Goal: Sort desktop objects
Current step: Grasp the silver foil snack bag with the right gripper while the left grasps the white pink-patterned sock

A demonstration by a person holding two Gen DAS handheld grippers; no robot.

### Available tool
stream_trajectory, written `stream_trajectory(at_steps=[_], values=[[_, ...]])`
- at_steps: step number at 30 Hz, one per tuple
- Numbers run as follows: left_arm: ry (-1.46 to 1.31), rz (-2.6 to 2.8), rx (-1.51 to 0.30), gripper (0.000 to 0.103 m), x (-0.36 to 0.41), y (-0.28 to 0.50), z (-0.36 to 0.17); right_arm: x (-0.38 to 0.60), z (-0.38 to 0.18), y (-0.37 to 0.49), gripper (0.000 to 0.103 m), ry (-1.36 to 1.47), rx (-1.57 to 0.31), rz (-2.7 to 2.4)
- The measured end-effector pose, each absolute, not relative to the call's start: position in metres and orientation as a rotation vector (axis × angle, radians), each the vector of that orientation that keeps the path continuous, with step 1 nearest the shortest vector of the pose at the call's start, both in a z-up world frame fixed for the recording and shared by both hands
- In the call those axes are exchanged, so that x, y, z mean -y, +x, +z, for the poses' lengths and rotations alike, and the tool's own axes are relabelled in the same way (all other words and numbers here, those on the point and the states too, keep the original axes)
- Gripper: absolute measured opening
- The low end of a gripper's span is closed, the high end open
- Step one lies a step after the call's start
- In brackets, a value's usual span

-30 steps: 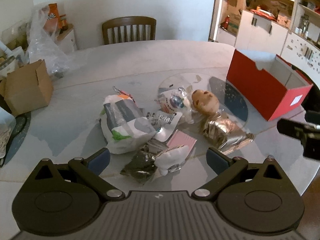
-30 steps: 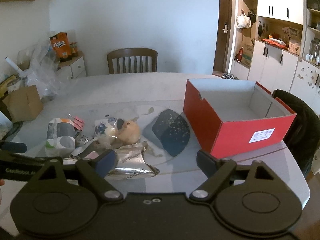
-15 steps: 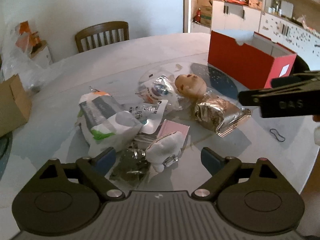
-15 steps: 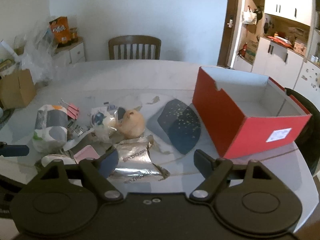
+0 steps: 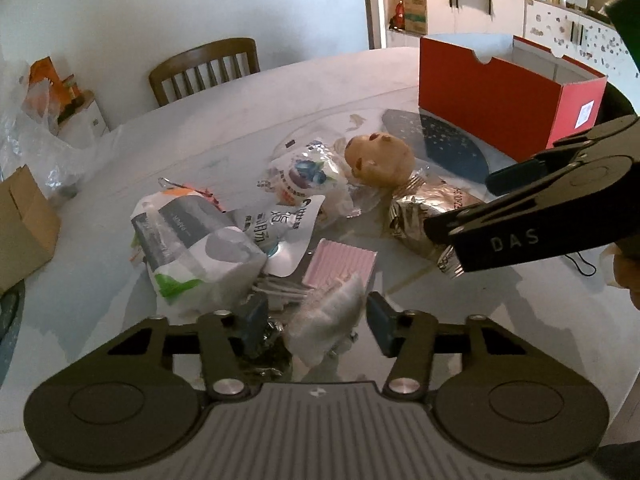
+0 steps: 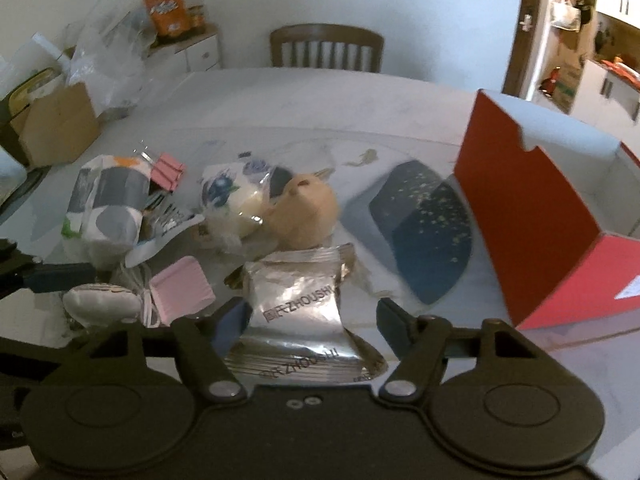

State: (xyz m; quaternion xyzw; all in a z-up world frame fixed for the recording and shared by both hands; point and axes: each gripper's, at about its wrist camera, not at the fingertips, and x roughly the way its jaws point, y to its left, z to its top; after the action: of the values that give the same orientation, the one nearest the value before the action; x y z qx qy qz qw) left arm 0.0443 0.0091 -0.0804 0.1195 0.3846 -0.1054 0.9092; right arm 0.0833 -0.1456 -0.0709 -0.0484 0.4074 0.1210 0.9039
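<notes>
Closing, both grippers straddle targets without pinching: left gripper [image 5: 313, 323] around white pouch [image 5: 326, 320], right gripper [image 6: 308, 320] around foil packet [image 6: 298, 320]; centre each before clamping.

The left gripper [image 5: 316, 322] hides part of the dark wrapper [image 5: 272, 354]; the red box [image 6: 560, 240] is cut off at the frame's right edge.

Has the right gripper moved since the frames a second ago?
Yes. The right gripper has come down and forward toward the silver foil packet, which now lies between its closing jaws; the red box looms larger.
</notes>
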Motion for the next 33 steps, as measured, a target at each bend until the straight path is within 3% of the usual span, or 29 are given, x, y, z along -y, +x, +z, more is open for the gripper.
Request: stream_trajectory(at_steps=[1, 4, 7, 33], values=[[0.253, -0.215, -0.793, 0.049, -0.008, 0.045, -0.081, 0.146, -0.071, 0.084, 0.065, -0.096, -0.849, 0.256], [0.265, -0.215, -0.789, 0.032, -0.005, 0.046, -0.081, 0.147, -0.073, 0.086, 0.055, -0.077, -0.867, 0.276], [0.269, -0.218, -0.786, 0.029, -0.006, 0.044, -0.081, 0.146, -0.072, 0.084, 0.051, -0.084, -0.866, 0.285], [0.360, -0.264, -0.775, 0.029, -0.002, -0.003, -0.075, 0.168, -0.062, 0.061, 0.048, -0.071, -0.852, 0.301]])
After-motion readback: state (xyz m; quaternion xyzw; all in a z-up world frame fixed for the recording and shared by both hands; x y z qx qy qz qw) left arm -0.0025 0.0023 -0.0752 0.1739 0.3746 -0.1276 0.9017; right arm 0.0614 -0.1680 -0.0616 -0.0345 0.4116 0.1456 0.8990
